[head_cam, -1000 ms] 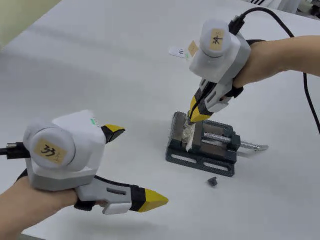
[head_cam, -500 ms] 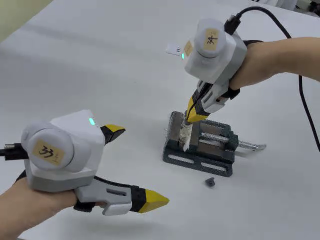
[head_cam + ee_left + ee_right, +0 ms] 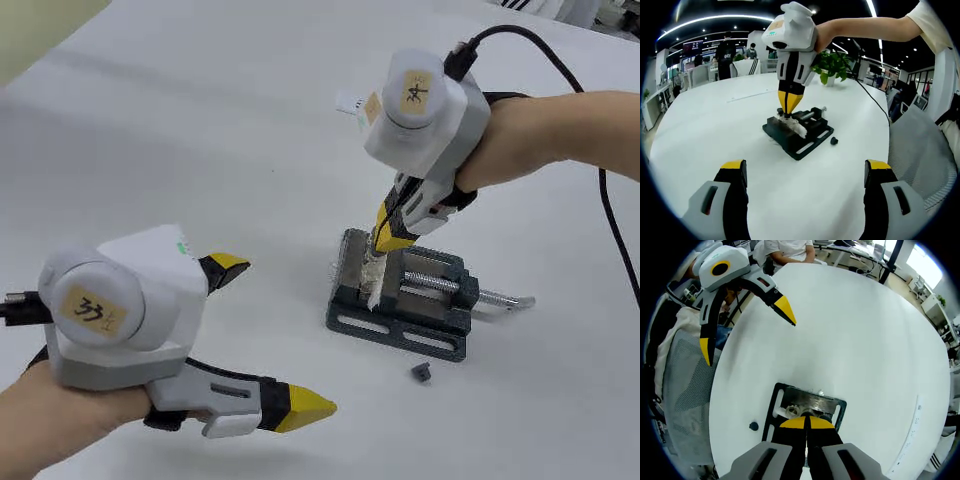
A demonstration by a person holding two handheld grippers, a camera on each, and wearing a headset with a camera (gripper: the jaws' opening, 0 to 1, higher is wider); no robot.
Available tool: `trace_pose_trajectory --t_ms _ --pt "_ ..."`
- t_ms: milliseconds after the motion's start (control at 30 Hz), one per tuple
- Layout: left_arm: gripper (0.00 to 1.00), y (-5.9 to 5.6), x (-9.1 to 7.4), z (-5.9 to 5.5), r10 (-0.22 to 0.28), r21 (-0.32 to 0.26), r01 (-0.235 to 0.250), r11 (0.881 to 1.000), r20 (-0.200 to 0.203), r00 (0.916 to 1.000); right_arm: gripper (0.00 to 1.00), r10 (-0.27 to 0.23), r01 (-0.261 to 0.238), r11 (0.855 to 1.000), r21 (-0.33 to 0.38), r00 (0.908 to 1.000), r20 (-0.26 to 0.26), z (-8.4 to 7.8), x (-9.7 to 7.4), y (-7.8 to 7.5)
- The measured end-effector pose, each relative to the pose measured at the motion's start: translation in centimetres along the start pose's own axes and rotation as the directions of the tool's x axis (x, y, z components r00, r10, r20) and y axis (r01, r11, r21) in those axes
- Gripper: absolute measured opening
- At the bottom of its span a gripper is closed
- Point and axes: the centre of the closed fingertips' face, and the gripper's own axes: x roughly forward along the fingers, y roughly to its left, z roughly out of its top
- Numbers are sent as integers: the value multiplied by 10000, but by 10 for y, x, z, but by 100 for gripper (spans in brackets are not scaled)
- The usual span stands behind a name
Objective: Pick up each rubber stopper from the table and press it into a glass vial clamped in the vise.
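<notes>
In the left gripper view a wide white round table spreads ahead of the jaws. Above it, a dark ceiling carries curved light strips. A leafy potted plant stands far ahead of the jaws, a grey mesh chair is to their right, and people stand far ahead to the left. In the right gripper view a mesh seat back sits left of the jaws, and a bright window lies far ahead to the right.
</notes>
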Motion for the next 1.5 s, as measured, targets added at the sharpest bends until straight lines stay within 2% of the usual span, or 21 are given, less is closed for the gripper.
trace_pose_trajectory --t_ms 67,233,333,433,500,567,667,700,767,933,1067,1100,1133,1167,1233,1267,1333,1367,1500 --pt "97 1 0 1 -1 -20 2 10000 42 10000 0 114 -114 9999 118 9999 -40 0 0 -4" --pt "97 4 2 1 3 -51 -2 10000 70 10000 0 171 -171 9997 179 9999 22 -1 0 -2" --pt "97 4 4 1 -3 -65 3 10000 68 10000 0 148 -148 9999 -21 9999 -78 -1 0 -1" --pt "97 5 5 1 -16 -89 17 10000 71 10000 0 212 -213 9997 141 9997 93 -2 -1 -2" --pt "97 6 5 0 -23 -105 23 9999 44 10000 0 204 -204 9998 -20 9998 79 -2 0 -1" --pt "97 6 6 -1 -26 -116 26 9999 21 10000 0 180 -184 9995 -262 9997 -137 -1 1 -2" --pt "97 5 5 0 -21 -73 21 10000 4 10000 0 261 -264 9996 -101 9991 -326 0 1 -3" --pt "97 6 4 1 8 -86 -8 10000 22 10000 0 146 -184 9980 -598 9979 -634 -2 0 -3" --pt "97 7 1 2 86 -112 -85 9999 83 9999 0 115 -163 9983 -552 9964 -845 0 1 0" --pt "97 6 -6 2 185 -46 -185 9998 35 9998 0 225 -244 9995 -199 9955 -926 -1 2 -3" --pt "97 7 -11 2 321 -51 -320 9995 61 9995 0 297 -294 9996 58 9967 -755 -2 1 -4" --pt "97 7 -13 2 369 -20 -369 9993 89 9993 0 336 -311 9985 452 9979 -547 -1 2 -3" --pt "97 7 -13 3 381 -32 -380 9993 92 9992 0 320 -304 9991 295 9979 -556 -2 1 -3" --pt "97 7 -14 3 410 -42 -409 9992 111 9991 0 306 -288 9984 493 9988 -371 -2 1 -4" --pt "97 8 -15 5 459 -30 -459 9989 128 9989 0 243 -233 9988 426 9995 -226 -2 0 -3" --pt "97 9 -16 6 505 -40 -504 9987 188 9986 0 180 -208 9921 1237 9996 235 -1 1 -4" --pt "97 10 -18 10 609 -158 -604 9980 356 9975 0 10 -81 9964 846 9965 834 -1 -1 -2" --pt "97 10 -18 11 599 -197 -591 9981 402 9974 0 -70 -59 9921 1252 9947 1023 -2 -1 -4" --pt "97 9 -19 15 638 -164 -630 9979 479 9968 0 -383 163 9901 1394 9869 1566 -3 -2 -2"
